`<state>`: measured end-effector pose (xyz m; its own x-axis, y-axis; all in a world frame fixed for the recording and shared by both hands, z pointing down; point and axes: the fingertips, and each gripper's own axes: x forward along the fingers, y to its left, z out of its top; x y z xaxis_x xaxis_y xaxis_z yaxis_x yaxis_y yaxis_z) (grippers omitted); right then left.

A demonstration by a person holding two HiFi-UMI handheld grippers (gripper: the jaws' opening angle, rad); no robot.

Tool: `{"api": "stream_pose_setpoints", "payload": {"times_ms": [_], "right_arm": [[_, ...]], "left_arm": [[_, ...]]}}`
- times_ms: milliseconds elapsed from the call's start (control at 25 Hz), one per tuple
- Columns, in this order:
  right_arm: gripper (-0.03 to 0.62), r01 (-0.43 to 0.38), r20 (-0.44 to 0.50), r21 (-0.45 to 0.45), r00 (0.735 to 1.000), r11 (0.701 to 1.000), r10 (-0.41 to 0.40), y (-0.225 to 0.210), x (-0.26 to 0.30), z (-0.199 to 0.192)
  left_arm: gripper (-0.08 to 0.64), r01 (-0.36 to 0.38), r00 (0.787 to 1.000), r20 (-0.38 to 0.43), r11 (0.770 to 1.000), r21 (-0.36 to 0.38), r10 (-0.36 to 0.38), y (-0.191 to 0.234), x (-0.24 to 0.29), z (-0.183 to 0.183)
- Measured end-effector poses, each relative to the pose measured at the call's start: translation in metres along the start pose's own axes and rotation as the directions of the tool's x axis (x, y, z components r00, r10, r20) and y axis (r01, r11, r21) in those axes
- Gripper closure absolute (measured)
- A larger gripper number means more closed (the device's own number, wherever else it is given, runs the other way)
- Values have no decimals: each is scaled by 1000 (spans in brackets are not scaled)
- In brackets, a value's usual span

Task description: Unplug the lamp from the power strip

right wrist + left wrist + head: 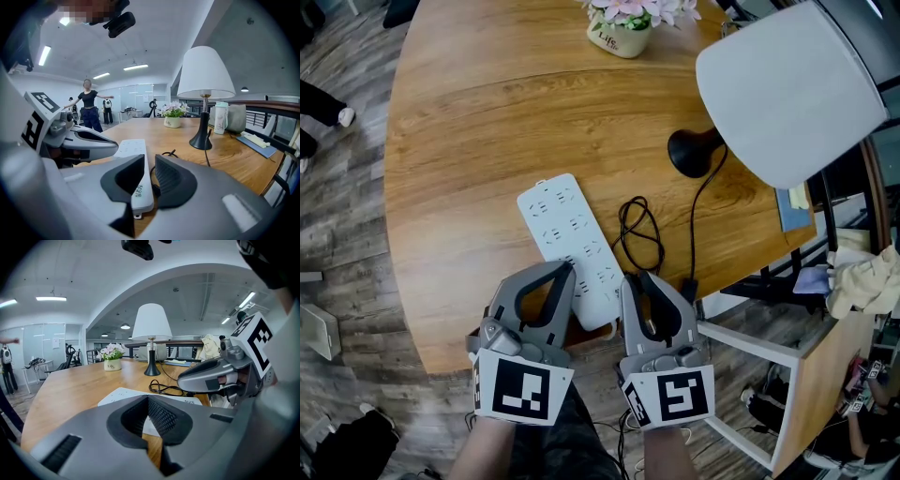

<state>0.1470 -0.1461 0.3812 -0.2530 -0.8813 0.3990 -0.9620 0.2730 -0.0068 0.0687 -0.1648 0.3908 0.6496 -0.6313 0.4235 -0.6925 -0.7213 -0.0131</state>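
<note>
A white power strip [567, 234] lies on the round wooden table [469, 141], its near end between my two grippers. The lamp has a white shade [792, 89] and a black base [692, 153]. Its black cord [639, 234] lies coiled right of the strip and runs to the table's near edge. Whether a plug sits in the strip is hidden by the grippers. My left gripper [565, 269] hovers shut over the strip's near left side. My right gripper [633, 279] hangs over the strip's near right corner, jaws a narrow gap apart and holding nothing. The strip [133, 150] shows through that gap.
A flower pot [623, 28] stands at the table's far side. A white frame [759, 347] and a shelf with cloths [862, 281] sit right of the table. A person [89, 110] stands far off in the right gripper view. A cup [221, 117] stands beside the lamp.
</note>
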Motion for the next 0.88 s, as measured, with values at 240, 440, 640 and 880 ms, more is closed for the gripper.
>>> {"api": "stream_pose_setpoints", "payload": {"times_ms": [240, 440, 640, 880], "right_arm": [[565, -1, 38, -10, 999, 1000, 1, 9, -5, 9], [584, -1, 68, -15, 998, 1000, 2, 12, -12, 21], [584, -9, 99, -14, 995, 1000, 11, 17, -19, 37], [584, -32, 135, 15, 990, 999, 30, 21, -28, 55]], "left_arm": [[565, -21, 1000, 20, 999, -28, 22, 3, -9, 4], [565, -49, 997, 58, 997, -66, 53, 11, -20, 14], [565, -68, 993, 93, 993, -100, 77, 20, -32, 28], [565, -52, 988, 132, 984, -168, 74, 27, -45, 46]]}}
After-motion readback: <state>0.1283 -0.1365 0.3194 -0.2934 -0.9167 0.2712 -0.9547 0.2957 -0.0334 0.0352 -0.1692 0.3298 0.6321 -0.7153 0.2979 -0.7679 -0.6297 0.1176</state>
